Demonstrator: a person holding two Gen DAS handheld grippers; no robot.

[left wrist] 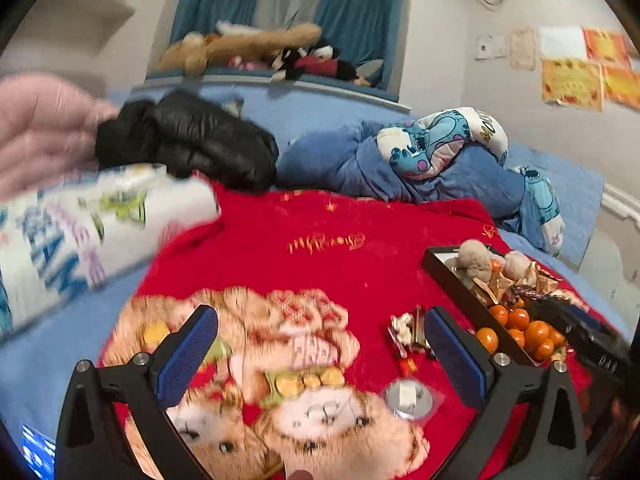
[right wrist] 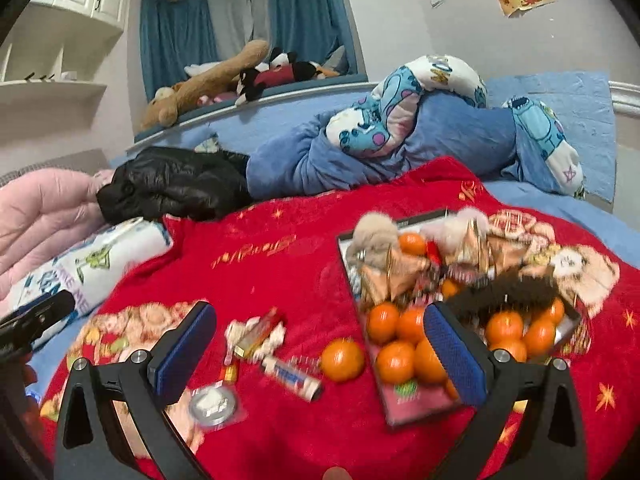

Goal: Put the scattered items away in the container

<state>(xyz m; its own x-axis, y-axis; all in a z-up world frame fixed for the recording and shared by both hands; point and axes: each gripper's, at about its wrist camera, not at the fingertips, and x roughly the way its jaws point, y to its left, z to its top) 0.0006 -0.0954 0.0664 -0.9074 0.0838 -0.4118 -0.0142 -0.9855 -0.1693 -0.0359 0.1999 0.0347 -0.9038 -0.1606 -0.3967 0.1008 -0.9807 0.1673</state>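
A black tray [right wrist: 404,410] on the red blanket holds several oranges, gold-wrapped sweets and two fluffy balls; it also shows at the right of the left wrist view [left wrist: 472,304]. Left of it lie a loose orange [right wrist: 342,354], a wrapped bar [right wrist: 292,374], a heap of small sweets [right wrist: 256,334] and a round silver packet [right wrist: 214,402]. My right gripper [right wrist: 320,344] is open and empty above these. My left gripper [left wrist: 322,350] is open and empty over the blanket; the sweets [left wrist: 408,334] and silver packet [left wrist: 409,398] lie near its right finger.
The red blanket [right wrist: 288,240] covers a blue bed. A black jacket [right wrist: 176,184], a white printed pillow [right wrist: 92,264], pink bedding [right wrist: 44,208] and a blue quilt [right wrist: 400,144] lie behind. The left gripper's body [right wrist: 32,320] shows at the left edge.
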